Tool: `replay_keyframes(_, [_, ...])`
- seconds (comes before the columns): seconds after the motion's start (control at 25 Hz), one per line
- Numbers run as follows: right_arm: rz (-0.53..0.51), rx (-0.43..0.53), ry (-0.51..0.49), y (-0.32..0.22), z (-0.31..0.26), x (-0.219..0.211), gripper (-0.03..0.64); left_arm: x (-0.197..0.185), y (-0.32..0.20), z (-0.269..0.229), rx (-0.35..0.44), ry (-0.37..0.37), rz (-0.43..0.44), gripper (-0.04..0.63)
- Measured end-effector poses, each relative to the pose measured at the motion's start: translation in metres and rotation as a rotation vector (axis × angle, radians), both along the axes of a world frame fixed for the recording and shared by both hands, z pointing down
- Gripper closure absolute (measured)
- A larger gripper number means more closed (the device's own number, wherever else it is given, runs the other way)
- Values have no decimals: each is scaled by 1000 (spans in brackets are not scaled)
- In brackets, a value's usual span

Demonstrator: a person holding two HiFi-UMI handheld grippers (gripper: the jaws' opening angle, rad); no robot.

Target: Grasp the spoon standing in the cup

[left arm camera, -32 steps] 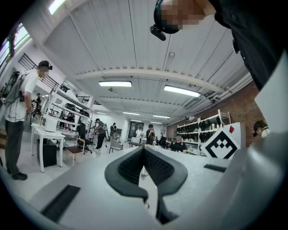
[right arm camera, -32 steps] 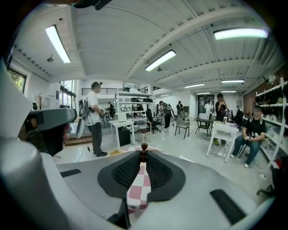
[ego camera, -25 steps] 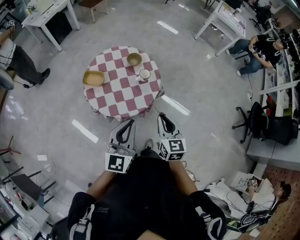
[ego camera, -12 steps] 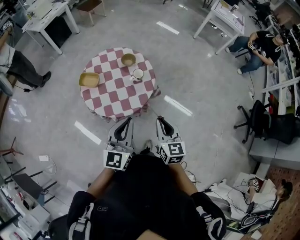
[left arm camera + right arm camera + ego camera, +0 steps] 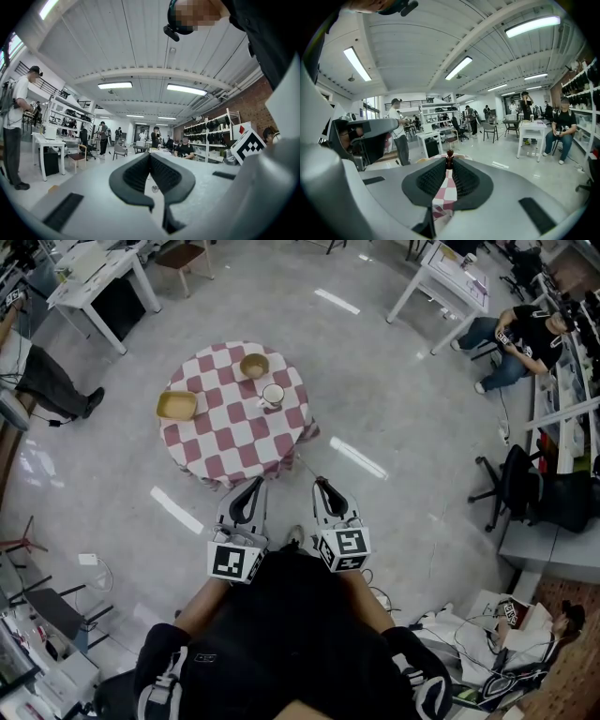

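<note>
Approach stage: cup [image 5: 273,395], spoon too small to see, far-right on table [image 5: 220,442], well apart from left gripper [image 5: 259,483] (fingers [image 5: 136,176] pressed together) and right gripper [image 5: 321,483] (slightly spread, empty); next, probably: advance, widen right.

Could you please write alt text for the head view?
Seen from above, a round checkered table holds a white cup, a bowl and a tan dish; the left claw and right claw hover short of it.
</note>
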State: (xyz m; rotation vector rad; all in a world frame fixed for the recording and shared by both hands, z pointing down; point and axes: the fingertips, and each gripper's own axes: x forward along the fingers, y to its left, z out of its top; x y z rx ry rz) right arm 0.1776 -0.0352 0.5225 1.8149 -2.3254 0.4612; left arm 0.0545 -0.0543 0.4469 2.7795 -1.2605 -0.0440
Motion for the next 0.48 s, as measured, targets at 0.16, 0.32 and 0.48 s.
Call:
replay_keyframes(0.16, [-6, 4, 1, 1, -1, 1, 558, 3, 2, 0, 1, 0, 2, 586])
replay_keyframes(0.32, [-9, 1, 2, 1, 1, -1, 558, 1, 2, 2, -2, 3, -3, 586])
replay_keyframes(0.48, [-10, 0, 3, 1, 2, -2, 558, -1, 1, 6, -15, -2, -6, 586])
